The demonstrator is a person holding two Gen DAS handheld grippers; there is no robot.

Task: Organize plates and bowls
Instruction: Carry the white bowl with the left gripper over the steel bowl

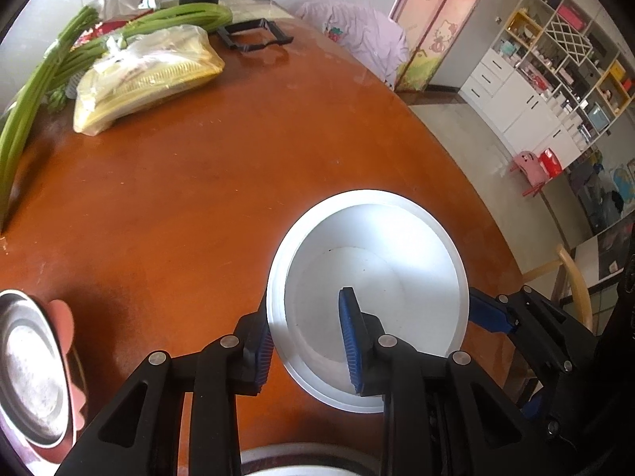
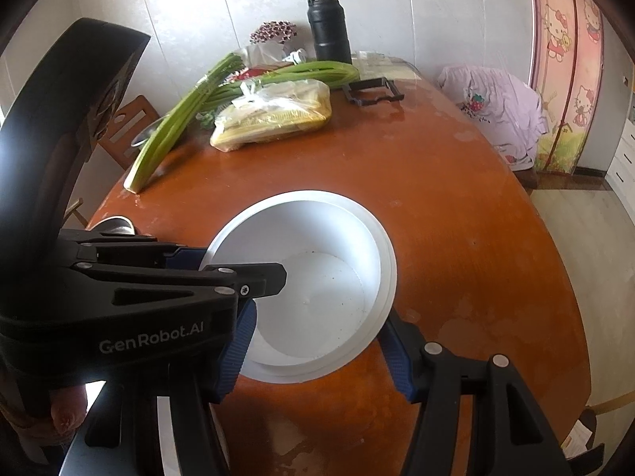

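A white bowl (image 1: 381, 261) stands on the brown table, also in the right wrist view (image 2: 317, 261). My left gripper (image 1: 309, 349) straddles its left rim, one blue pad outside, one inside the bowl; the jaws look closed on the rim. My right gripper (image 2: 317, 353) is open, its blue pads on either side of the bowl's near edge; it shows at the bowl's right in the left wrist view (image 1: 492, 313). A steel bowl (image 1: 31, 373) on a pink plate (image 1: 69, 333) lies at the far left.
At the table's far end lie green celery stalks (image 2: 186, 107), a bagged yellow packet (image 2: 274, 113), a black frame (image 2: 373, 91) and a black flask (image 2: 329, 27). Another white dish rim (image 1: 309, 456) shows at the bottom edge. The table edge runs along the right (image 1: 476, 198).
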